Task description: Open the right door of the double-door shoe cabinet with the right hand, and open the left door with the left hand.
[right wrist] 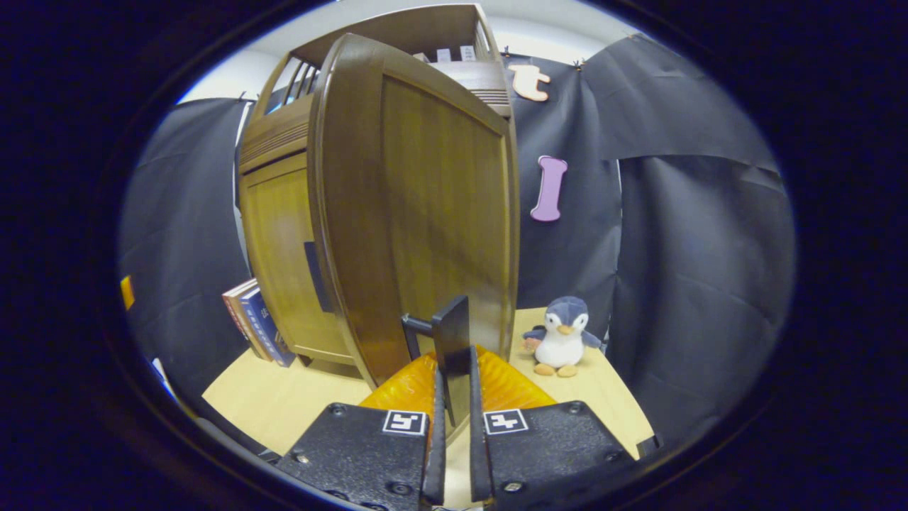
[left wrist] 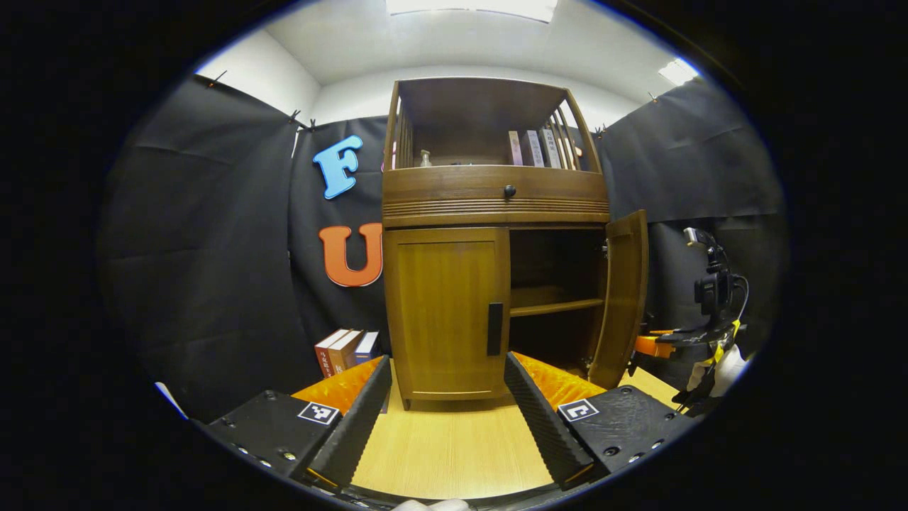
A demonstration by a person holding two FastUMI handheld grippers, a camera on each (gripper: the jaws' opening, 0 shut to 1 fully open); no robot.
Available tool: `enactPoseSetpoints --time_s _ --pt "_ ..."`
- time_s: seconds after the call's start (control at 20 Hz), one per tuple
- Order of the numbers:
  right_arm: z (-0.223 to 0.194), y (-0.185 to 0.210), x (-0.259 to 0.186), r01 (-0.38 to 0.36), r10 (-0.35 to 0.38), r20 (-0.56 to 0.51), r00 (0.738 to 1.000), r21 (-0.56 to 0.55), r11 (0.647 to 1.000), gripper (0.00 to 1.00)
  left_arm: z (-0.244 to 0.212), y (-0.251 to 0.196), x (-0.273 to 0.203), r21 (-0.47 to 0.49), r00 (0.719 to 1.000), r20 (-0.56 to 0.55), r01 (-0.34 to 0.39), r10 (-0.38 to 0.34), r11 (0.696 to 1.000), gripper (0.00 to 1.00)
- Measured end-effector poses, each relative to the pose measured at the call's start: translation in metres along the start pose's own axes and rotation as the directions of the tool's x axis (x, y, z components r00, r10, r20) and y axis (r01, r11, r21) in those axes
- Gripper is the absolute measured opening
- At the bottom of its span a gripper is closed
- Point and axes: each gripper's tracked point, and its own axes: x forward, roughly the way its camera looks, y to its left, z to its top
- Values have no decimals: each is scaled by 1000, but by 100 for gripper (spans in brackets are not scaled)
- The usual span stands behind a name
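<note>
A brown wooden cabinet stands on the pale table. Its right door is swung wide open, baring a shelf inside. The left door is closed, its black handle at its right edge. My left gripper is open, fingers spread in front of the left door, short of the handle. In the right gripper view the open right door looms close, and my right gripper is shut on that door's black handle. The right gripper also appears by the open door.
Books lean beside the cabinet's left side. A plush penguin sits on the table to the right of the cabinet. More books stand on the top shelf. Black cloth walls surround the booth.
</note>
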Motion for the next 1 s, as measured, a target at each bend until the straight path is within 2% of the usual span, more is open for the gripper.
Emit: enactPoseSetpoints --time_s 0.05,0.25,0.35,0.4,0.45,0.6,0.7,0.75,0.8,0.85,0.9,0.95,1.0 --pt "-1 -7 -2 14 -15 1 1000 7 1000 16 1 -4 0 -5 1000 0 9 -9 1000 96" --pt "0 -44 -11 88 -88 7 996 19 996 8 3 -14 -1 0 999 9 34 -34 999 96" --pt "1 -61 -12 107 -107 2 994 35 994 5 2 -19 -2 8 999 7 45 -45 999 96" --pt "2 -69 -12 112 -112 -2 994 36 993 4 1 -21 -2 11 999 6 48 -48 999 100" --pt "0 -78 -12 115 -115 -11 993 37 993 4 0 -23 -2 13 999 2 50 -50 999 96" --pt "2 -89 -14 74 -73 -19 997 71 995 4 0 -36 -2 -6 998 -6 64 -64 998 96" --pt "1 -97 -12 46 -45 -21 999 63 997 4 2 -42 -1 1 998 -5 58 -58 998 96" --pt "2 -100 -12 33 -32 -21 999 56 998 4 4 -46 0 4 999 -4 52 -52 999 100" --pt "4 -104 -10 17 -16 -22 1000 52 999 4 4 -53 1 4 999 -4 46 -46 999 96" --pt "5 -109 -11 0 1 -24 1000 47 999 4 5 -60 1 -2 999 -9 42 -42 999 100" --pt "6 -114 -10 -17 18 -28 999 40 999 4 5 -67 1 -9 999 -13 38 -39 999 96" --pt "6 -120 -10 -33 34 -33 999 31 999 4 6 -73 2 -11 1000 -16 26 -26 1000 100" --pt "7 -125 -9 -53 54 -40 998 20 998 4 9 -78 1 -10 1000 -14 10 -10 1000 96"
